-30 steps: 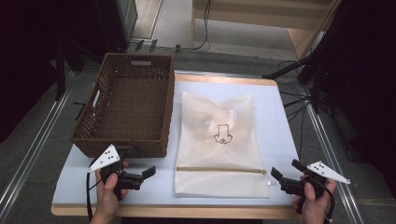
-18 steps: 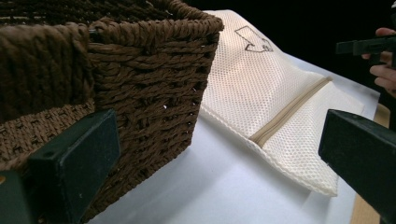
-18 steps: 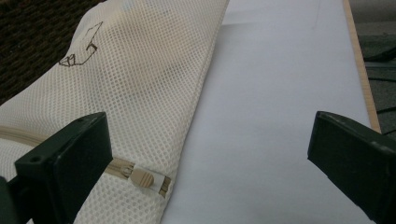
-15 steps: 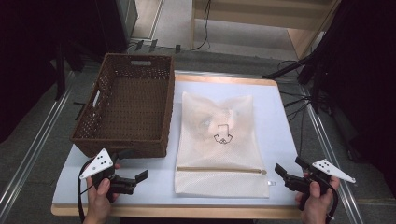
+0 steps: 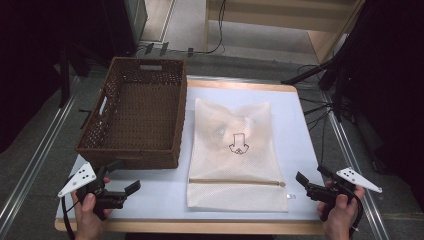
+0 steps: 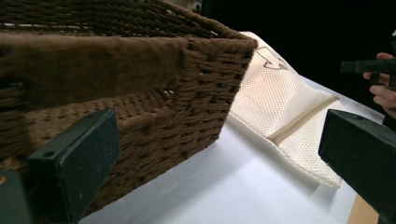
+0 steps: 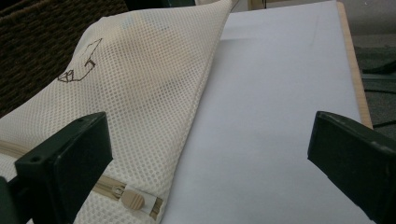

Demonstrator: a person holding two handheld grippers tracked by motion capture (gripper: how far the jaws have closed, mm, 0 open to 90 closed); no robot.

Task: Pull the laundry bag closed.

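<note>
We see a white-covered table with a pale wooden edge [image 5: 200, 227] filling the middle of the high view, standing on a grey floor with metal rails down both sides, dark curtains at the upper left and right, and cables trailing near the top. At the centre of the frame lies a flat cream mesh laundry bag with a tan zipper and a small black line drawing [image 5: 235, 155]; just left of it, toward the upper left, sits a rectangular dark brown woven wicker basket [image 5: 135, 117], which looks empty in the high view. Something pale shows faintly through the bag's mesh, but we cannot tell what. At the lower left we hold the left gripper [image 5: 131, 188], jaws spread and holding nothing, near the basket's front corner; at the lower right the right gripper [image 5: 308, 182] is likewise spread wide, just off the bag's zipper end. The right gripper view adds the beige zipper pull [image 7: 135, 201] at the lower left, and the left gripper view shows the basket's coarse side weave up close.
</note>
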